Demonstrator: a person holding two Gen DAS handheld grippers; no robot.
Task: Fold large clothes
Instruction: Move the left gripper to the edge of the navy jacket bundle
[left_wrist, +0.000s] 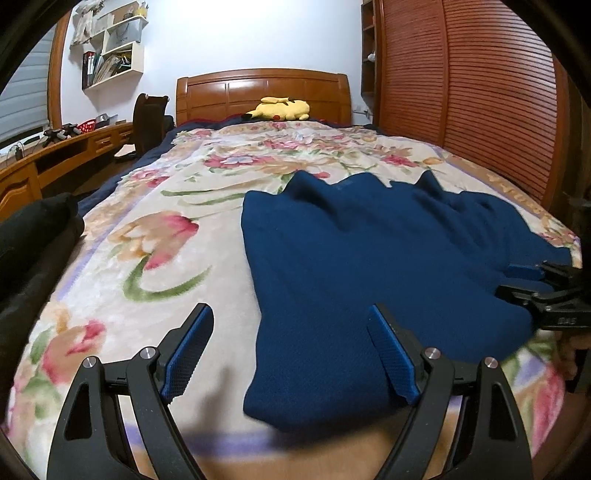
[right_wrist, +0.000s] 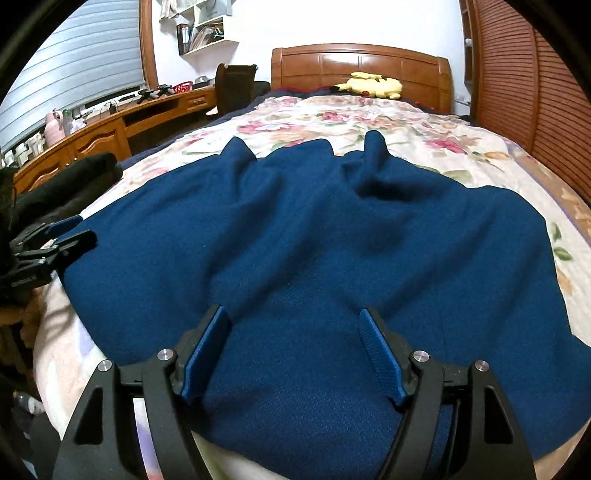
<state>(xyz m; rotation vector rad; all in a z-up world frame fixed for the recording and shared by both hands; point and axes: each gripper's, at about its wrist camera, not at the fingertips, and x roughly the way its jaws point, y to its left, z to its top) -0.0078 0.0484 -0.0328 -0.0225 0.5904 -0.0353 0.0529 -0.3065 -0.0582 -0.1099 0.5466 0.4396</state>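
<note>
A dark blue knit garment (left_wrist: 369, 258) (right_wrist: 314, 229) lies spread on the floral blanket (left_wrist: 166, 240) (right_wrist: 406, 122), with two pointed folds at its far edge. My left gripper (left_wrist: 289, 307) is open low over the garment's near left corner; one finger is over the blanket, the other over the cloth. My right gripper (right_wrist: 292, 310) is open just above the garment's near edge, nothing pinched between its blue pads (right_wrist: 207, 350). Each gripper shows at the other view's edge: the right gripper (left_wrist: 517, 282) on the garment's right side, the left gripper (right_wrist: 79, 230) at its left side.
A yellow plush toy (left_wrist: 280, 109) (right_wrist: 369, 86) lies by the wooden headboard (left_wrist: 262, 92). Black clothing (left_wrist: 33, 236) (right_wrist: 74, 181) is piled at the bed's left side. A wooden desk (right_wrist: 122, 125) runs along the left, a louvred wardrobe (left_wrist: 461, 92) along the right.
</note>
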